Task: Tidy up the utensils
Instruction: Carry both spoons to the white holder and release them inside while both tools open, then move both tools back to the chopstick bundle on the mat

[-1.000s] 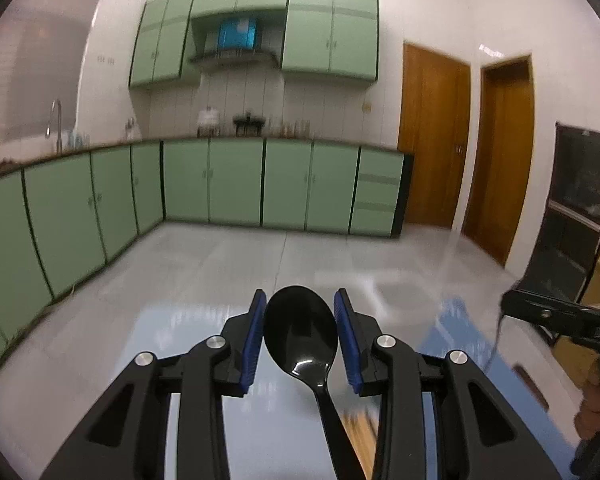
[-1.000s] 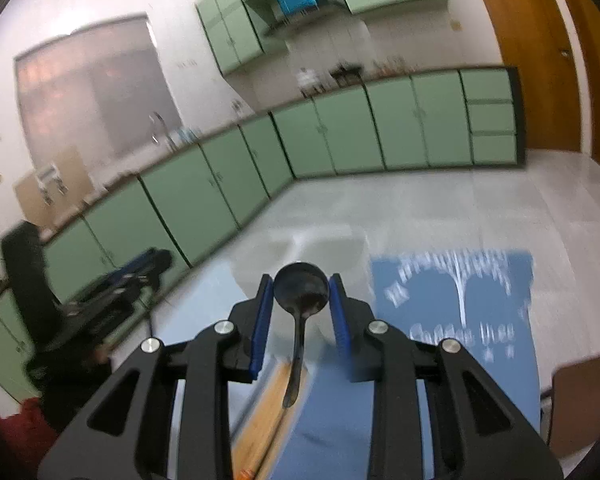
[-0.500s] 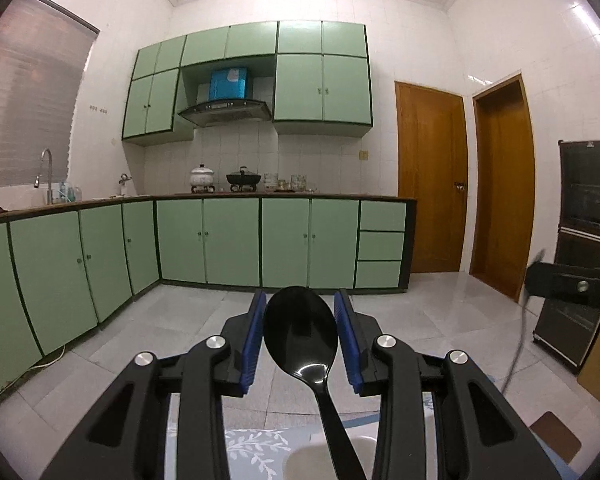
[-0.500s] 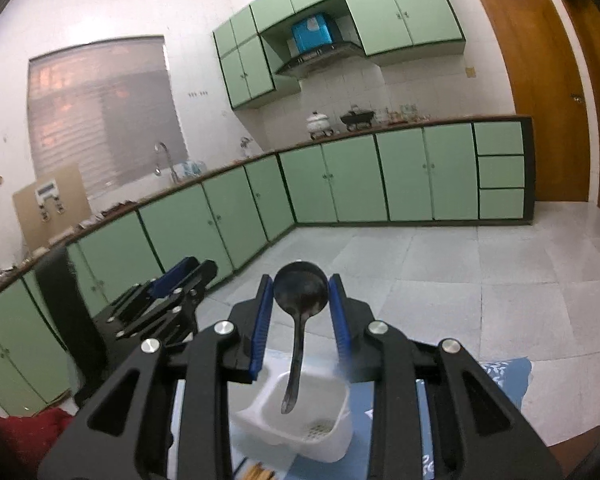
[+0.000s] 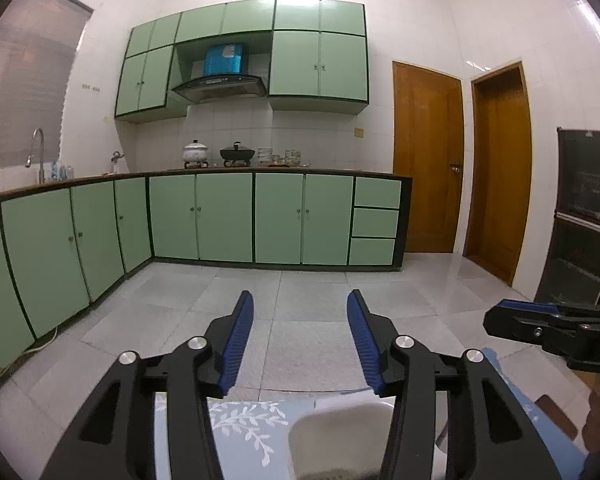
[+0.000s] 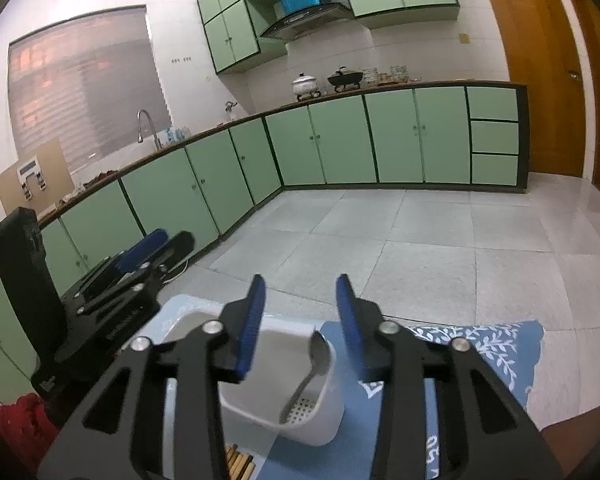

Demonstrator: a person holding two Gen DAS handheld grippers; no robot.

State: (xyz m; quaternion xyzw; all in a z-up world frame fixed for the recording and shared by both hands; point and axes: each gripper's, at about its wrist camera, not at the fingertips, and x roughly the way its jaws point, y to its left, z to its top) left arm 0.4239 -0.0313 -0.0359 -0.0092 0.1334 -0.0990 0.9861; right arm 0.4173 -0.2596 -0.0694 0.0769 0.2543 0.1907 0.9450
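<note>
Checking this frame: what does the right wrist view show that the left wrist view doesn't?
Only the right wrist view shows inside the white utensil holder, where a metal spoon leans, and wooden chopstick ends. Only the left wrist view shows the second wooden door and a dark cabinet. Both show green cabinets, the blue patterned cloth, and open, empty grippers: right gripper, left gripper.

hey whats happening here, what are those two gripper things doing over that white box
A person is sorting utensils with a hand-held gripper in each hand. Both the left gripper and the right gripper hang open and empty above a white utensil holder on a blue patterned cloth. A spoon stands in the holder, bowl up, leaning on its rim. What look like chopsticks lie beside the holder.
</note>
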